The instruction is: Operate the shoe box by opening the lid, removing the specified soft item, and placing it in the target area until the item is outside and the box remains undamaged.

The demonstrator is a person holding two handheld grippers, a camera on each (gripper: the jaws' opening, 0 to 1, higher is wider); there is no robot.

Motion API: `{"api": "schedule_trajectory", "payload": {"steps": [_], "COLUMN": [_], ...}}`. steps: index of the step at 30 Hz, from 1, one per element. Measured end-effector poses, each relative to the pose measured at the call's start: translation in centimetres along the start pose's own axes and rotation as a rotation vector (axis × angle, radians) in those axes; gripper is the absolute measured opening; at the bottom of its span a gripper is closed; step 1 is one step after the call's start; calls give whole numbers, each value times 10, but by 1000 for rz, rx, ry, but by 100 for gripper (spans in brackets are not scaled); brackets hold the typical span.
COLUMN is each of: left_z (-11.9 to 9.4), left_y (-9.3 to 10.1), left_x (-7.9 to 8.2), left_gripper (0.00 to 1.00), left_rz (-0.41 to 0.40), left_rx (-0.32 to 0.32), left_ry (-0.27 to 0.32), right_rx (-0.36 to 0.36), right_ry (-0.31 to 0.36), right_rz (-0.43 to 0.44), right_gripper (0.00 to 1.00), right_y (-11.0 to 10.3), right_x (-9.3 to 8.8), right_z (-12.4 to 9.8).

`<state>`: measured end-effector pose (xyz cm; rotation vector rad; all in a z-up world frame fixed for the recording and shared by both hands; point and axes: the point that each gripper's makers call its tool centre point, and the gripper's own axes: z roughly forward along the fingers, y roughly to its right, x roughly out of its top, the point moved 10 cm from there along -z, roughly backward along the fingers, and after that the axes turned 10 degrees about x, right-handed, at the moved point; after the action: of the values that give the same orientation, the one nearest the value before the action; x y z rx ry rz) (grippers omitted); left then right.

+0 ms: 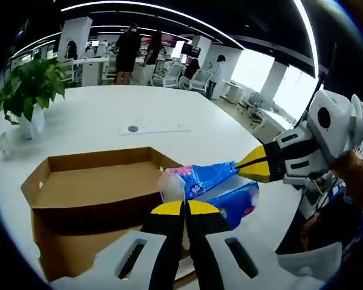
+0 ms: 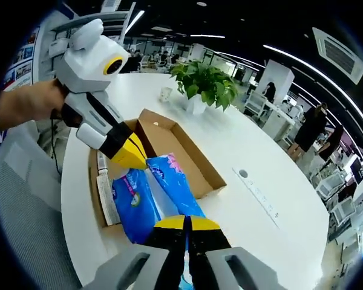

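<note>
Both claws (image 1: 185, 208) (image 2: 184, 223) closed on tissue pack (image 2: 146, 196)

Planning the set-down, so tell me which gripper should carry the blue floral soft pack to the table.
Probably both together: the left gripper and right gripper each pinch the blue floral soft pack above the open brown cardboard box; the right gripper's end lies toward bare white table.

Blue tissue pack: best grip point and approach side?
Take the blue tissue pack by a crimped end flap, as both hand-held grippers do now: left hand-held gripper on the end over the open shoe box, right hand-held gripper on the opposite end. The soft, bulging body would probably squash; the thin flat flaps suit narrow jaws. Come in along its length.
</note>
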<state>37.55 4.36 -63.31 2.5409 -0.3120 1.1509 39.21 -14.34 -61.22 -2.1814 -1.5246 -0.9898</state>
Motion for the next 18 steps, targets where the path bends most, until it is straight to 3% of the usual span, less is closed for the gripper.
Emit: {"api": "schedule_trajectory", "payload": {"steps": [18], "left_z": [22], "left_y": [42], "left_x": [7], "left_gripper": [0], "left_rz": [26], "left_rx": [-72], "left_ry": [4], "right_rx": [-63], "right_ry": [-25], "right_rz": [29], "right_gripper": [0], "right_y": [15], "right_x": [-34], "right_z": [-28]}}
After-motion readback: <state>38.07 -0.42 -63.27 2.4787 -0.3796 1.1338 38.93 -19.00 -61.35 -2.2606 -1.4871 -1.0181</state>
